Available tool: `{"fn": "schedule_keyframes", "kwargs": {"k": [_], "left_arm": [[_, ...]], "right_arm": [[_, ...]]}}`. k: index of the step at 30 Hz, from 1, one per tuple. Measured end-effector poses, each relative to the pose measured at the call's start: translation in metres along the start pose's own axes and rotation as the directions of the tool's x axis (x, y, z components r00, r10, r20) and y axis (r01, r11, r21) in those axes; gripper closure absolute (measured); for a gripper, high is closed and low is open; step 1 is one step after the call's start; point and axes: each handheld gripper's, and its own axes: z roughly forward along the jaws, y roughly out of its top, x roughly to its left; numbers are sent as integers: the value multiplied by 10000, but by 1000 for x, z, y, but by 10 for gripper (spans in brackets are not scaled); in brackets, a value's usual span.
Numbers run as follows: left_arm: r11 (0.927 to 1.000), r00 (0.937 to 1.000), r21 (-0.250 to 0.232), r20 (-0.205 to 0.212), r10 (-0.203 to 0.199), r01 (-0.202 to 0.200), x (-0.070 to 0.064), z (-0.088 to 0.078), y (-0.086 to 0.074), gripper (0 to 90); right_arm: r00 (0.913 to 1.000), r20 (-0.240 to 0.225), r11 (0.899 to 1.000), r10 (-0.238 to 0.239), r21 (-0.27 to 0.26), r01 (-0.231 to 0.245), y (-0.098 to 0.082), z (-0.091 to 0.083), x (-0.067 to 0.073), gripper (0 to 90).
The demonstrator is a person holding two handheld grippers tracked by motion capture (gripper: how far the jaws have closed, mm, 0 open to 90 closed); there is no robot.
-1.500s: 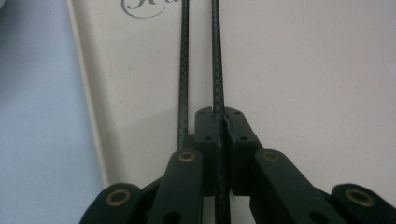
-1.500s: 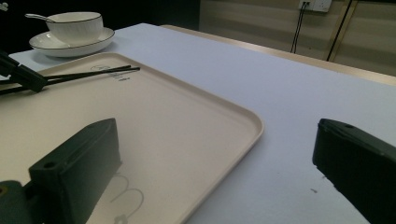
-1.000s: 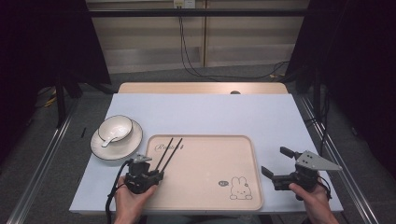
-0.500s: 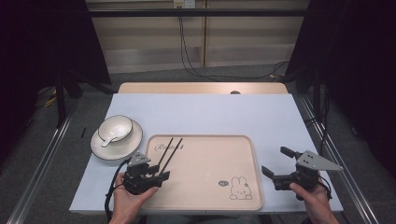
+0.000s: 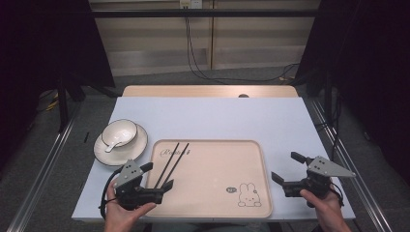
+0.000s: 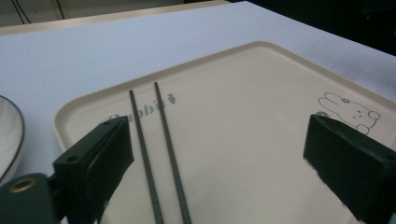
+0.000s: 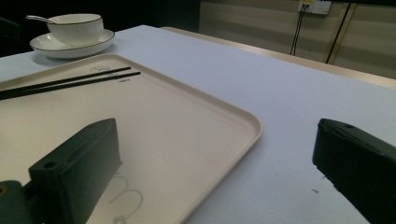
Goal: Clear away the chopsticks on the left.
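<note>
Sitting on the beige tray (image 5: 212,193) are two black chopsticks (image 5: 171,165), side by side near its left edge, slanting from the printed word at the top down toward the left gripper (image 5: 154,181); the rest of that tray is bare apart from a little bunny print in the near right corner. That gripper's jaws have just been opening and now stand wide apart, pads off the chopsticks (image 6: 161,154), which lie flat on the tray (image 6: 261,140) between them, closer to the left jaw. Off to the left of the tray a white bowl (image 5: 119,133) sits on a saucer (image 5: 126,152) with a white spoon (image 5: 110,146) leaning in it; can't tell if there's anything else in the bowl. The right gripper (image 5: 290,169) hovers over the blue table (image 5: 232,118) just past the tray's right edge, jaws wide and holding nothing. In the left gripper view the chopsticks' near ends are cut off at the bottom, and the saucer is only a sliver at the left
</note>
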Motion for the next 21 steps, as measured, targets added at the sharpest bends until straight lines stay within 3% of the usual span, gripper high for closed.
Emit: {"fn": "schedule_keyframes", "kwargs": {"k": [4,9,15,19,21], "left_arm": [[9989,9989,-121,-77,-454,453,11,-11,-2,35],[9988,9989,-157,-121,-459,458,23,-26,-9,30],[9963,9969,-469,-259,-739,726,33,-41,-22,23],[9924,9912,-603,-706,-1117,1075,40,-47,-27,21],[9919,9913,-638,-648,-1144,1103,42,-52,-28,22]], "right_arm": [[10000,-18,10000,-17,32,17,0,0,0,7],[10000,20,10000,-29,40,29,0,0,-1,7],[10000,53,10000,18,59,-19,-1,0,-1,7],[10000,54,10000,67,35,-67,-1,0,-1,7],[10000,56,10000,78,25,-79,0,0,-1,7]]}}
